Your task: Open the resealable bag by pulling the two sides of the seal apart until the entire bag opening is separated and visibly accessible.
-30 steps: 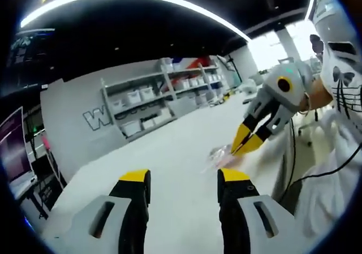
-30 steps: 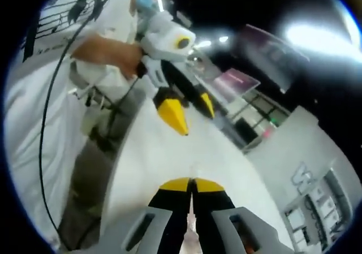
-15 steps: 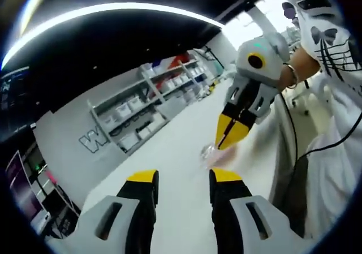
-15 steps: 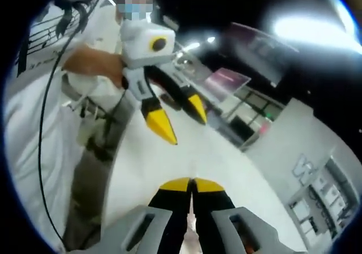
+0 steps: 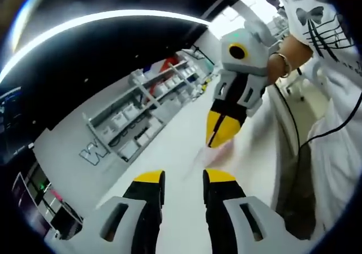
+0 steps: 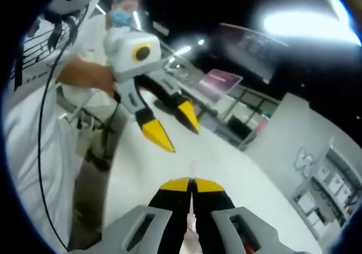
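We see the right tongs (image 6: 192, 184) clamped on what looks like the blurred resealable bag (image 5: 222, 150) above the white worktop (image 5: 169, 169); the left tongs (image 5: 184, 178) stand apart.

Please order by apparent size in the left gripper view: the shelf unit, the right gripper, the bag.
1. Right gripper, near the camera, so it looks large.
2. Shelf unit, far away; it spans about as wide as the gripper is long, so this order is unsure.
3. Bag, a small blurred patch under the right gripper's fingers.
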Demonstrator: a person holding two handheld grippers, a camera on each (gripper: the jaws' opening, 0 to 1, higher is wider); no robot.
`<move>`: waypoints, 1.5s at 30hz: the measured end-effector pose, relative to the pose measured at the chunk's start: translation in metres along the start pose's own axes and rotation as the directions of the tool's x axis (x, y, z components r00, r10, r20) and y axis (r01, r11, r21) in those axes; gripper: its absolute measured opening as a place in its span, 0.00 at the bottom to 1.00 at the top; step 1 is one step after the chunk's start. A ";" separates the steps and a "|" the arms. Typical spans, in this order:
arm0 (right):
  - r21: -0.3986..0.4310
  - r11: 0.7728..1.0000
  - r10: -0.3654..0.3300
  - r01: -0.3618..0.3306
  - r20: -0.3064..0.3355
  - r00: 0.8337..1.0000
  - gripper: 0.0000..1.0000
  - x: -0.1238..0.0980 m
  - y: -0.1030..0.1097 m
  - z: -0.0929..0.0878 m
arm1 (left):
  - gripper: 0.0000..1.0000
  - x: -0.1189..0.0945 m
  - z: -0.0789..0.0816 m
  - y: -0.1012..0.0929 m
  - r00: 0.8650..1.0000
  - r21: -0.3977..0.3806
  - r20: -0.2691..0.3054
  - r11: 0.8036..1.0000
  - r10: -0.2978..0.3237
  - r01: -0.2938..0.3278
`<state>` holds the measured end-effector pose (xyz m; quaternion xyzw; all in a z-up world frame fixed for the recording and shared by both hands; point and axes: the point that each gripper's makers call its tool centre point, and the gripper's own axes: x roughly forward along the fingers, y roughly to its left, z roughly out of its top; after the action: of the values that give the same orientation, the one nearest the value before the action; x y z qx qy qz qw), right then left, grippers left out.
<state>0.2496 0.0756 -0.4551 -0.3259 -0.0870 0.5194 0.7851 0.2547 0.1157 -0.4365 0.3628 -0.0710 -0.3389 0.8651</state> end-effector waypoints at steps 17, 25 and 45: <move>0.111 0.993 -0.031 0.026 0.042 0.999 0.00 0.001 -0.014 -0.004 | 0.19 0.013 -0.001 -0.013 0.999 0.174 -0.008 0.984 -0.031 0.032; 0.144 0.989 -0.044 0.035 0.059 0.997 0.00 0.001 -0.013 0.001 | 0.16 0.018 0.001 -0.018 0.999 0.265 -0.012 0.964 -0.032 0.034; 0.161 0.986 -0.052 0.040 0.070 0.996 0.00 -0.003 -0.007 0.005 | 0.10 0.031 0.005 -0.022 0.999 0.446 -0.033 0.894 -0.019 0.031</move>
<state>0.2512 0.0730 -0.4467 -0.2405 -0.0818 0.5181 0.8168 0.2642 0.0820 -0.4513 0.5572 -0.1303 -0.3196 0.7552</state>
